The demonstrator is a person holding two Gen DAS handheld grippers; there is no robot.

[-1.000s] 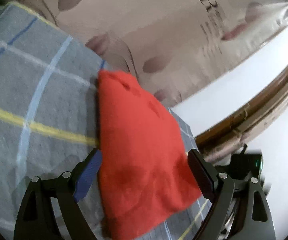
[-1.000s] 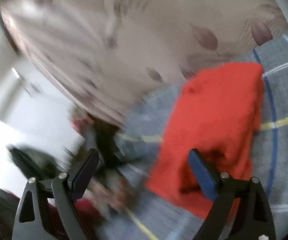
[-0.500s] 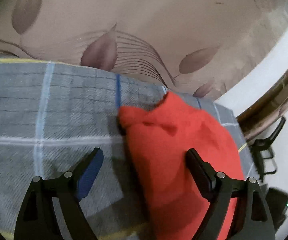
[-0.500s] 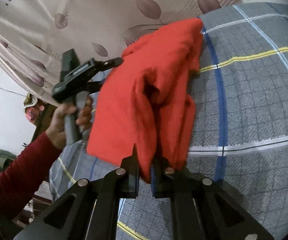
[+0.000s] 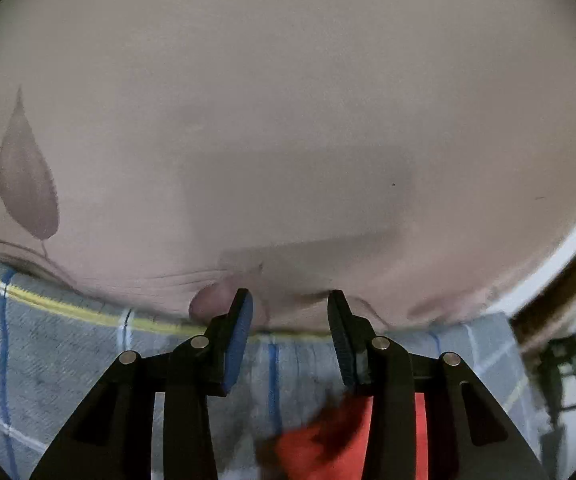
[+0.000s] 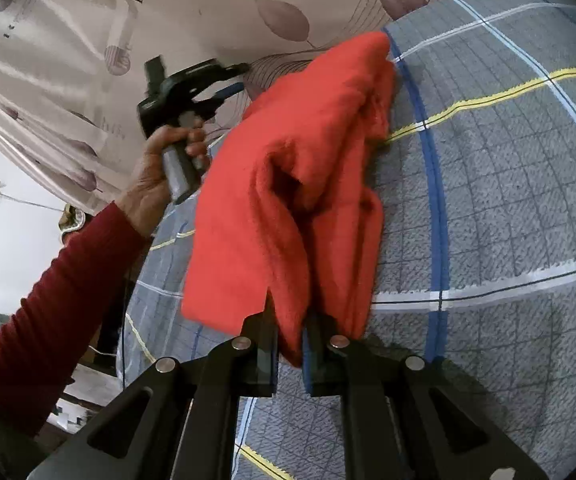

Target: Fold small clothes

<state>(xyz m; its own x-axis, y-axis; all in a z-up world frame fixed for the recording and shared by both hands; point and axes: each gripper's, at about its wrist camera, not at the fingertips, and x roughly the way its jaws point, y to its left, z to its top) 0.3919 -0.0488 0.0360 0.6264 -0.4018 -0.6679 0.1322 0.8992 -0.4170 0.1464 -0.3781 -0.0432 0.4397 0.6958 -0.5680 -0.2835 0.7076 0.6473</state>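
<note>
Right wrist: red garment (image 6: pixel 288 184) hides plaid blanket (image 6: pixel 507 200), beside curtain (image 6: pixel 208 4).

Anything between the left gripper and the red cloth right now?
Nothing visible. The left gripper is open, aimed at the curtain; the red cloth lies below it on the plaid blanket, pinched by the right gripper.

There is one red cloth (image 6: pixel 288 184), and it hangs right at the tips of the right gripper (image 6: pixel 289 344). There are two grippers: that one, and the left gripper (image 6: pixel 224 78), which is up and to the left of it in one hand (image 6: pixel 156 176) with one red sleeve (image 6: pixel 48 300). One grey checked blanket (image 6: pixel 507 208) lies under the right gripper, and one leaf-print curtain (image 5: pixel 288 120) is in front of the left gripper.
</note>
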